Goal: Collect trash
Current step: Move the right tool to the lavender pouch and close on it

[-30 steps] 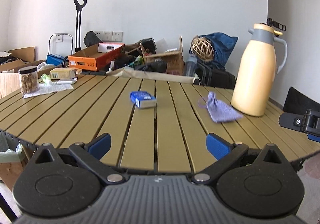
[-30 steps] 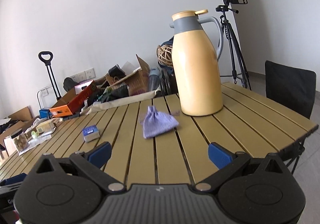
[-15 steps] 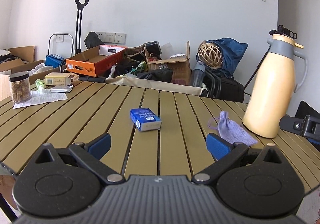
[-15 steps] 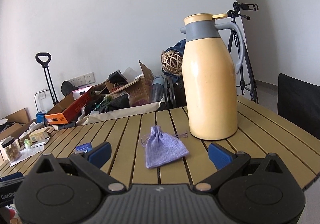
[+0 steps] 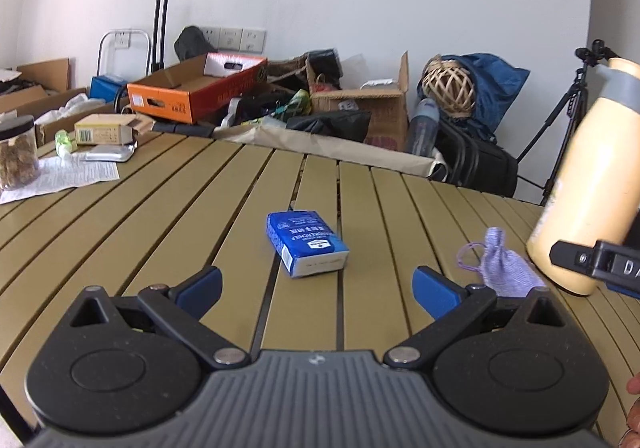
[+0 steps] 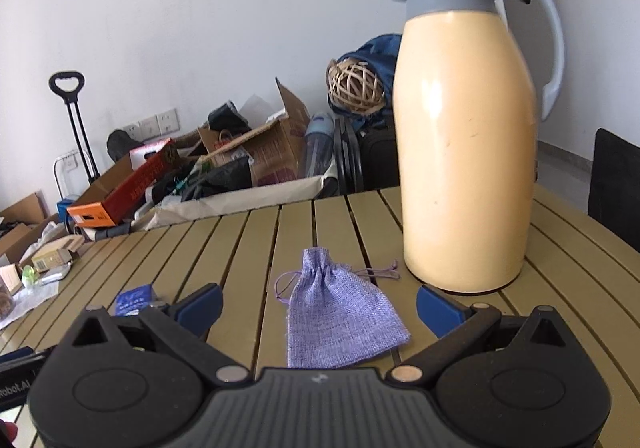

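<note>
far left of the slatted table (image 5: 120,232): a clear jar of brown snacks (image 5: 17,153) stands on a printed paper sheet (image 5: 68,177), with a small yellow carton (image 5: 106,129) and a foil packet (image 5: 106,155) behind it. none of these is near either tool.

left gripper (image 5: 316,288): jaws spread wide, nothing held between the blue pads (image 5: 200,286). the blue tissue pack (image 5: 306,242) lies flat on the slats straight ahead of it, just beyond the fingertips and within the span of the opening. its long axis runs away from the gripper, skewed a little so the near end sits to the right. judgement: a forward advance would put the pads on the pack's two long sides; the slight skew may call for a small wrist turn.

right gripper (image 6: 318,304): jaws equally wide, empty. the lilac drawstring pouch (image 6: 340,318) lies flat between the fingers, its wide base close to the gripper body and its gathered neck pointing away, cords trailing toward the flask. it is already inside the opening, so this hand is the nearer to a pick. judgement: soft cloth, likely to bunch when pinched.

right of the pouch: a tall cream vacuum flask (image 6: 464,135) stands upright, just beside the pouch and close to the right finger's path. judgement: contact with its base is the main hazard.

no trash bin is visible in either view.
</note>
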Action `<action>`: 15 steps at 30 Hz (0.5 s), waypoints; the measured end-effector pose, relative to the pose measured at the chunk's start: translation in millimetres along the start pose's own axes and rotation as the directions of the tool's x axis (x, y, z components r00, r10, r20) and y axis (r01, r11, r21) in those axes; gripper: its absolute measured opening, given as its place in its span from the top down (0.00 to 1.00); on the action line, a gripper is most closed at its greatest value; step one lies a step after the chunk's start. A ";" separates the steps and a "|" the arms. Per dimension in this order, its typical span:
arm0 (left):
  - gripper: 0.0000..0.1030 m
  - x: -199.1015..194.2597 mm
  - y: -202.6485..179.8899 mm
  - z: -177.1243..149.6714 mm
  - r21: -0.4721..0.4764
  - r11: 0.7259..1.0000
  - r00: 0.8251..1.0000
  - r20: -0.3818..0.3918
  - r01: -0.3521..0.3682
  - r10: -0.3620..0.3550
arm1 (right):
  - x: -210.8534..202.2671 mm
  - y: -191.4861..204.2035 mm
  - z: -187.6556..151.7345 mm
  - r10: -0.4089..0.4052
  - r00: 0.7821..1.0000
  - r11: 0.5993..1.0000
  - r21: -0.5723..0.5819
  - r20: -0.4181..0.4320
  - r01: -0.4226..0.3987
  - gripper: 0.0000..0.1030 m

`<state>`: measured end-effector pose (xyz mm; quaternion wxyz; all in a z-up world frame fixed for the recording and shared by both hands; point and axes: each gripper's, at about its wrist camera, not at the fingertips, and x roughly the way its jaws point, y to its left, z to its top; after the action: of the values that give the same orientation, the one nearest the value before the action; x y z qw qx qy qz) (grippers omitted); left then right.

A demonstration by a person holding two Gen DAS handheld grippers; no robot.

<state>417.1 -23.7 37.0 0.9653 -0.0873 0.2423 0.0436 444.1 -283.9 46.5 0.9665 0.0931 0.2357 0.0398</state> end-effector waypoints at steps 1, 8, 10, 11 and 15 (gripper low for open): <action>0.00 4.9 1.0 1.9 -0.001 1.000 1.000 -0.004 -0.004 0.004 | 8.1 0.6 0.2 -0.001 1.000 1.000 -0.003 -0.015 0.001 0.00; 0.00 32.0 5.5 13.7 -0.001 1.000 1.000 -0.009 -0.026 0.026 | 58.3 4.8 2.4 -0.019 0.996 0.999 -0.031 -0.087 0.017 0.00; 0.00 38.3 5.7 14.6 -0.001 0.999 0.999 -0.014 -0.036 0.036 | 70.8 4.1 1.8 -0.025 0.994 0.999 -0.036 -0.107 0.021 0.00; 0.00 41.3 5.8 14.9 -0.003 0.999 0.999 -0.017 -0.040 0.040 | 76.8 3.3 1.1 -0.027 0.993 0.999 -0.032 -0.118 0.023 0.00; 0.00 50.0 4.0 15.6 0.004 0.999 0.999 -0.022 -0.045 0.045 | 96.9 1.6 0.0 -0.029 0.986 0.999 -0.035 -0.165 0.024 0.00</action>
<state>467.6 -14.8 26.2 0.9615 -0.0805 0.2550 0.0639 529.9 -270.6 3.3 0.9454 0.0706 0.3157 0.0383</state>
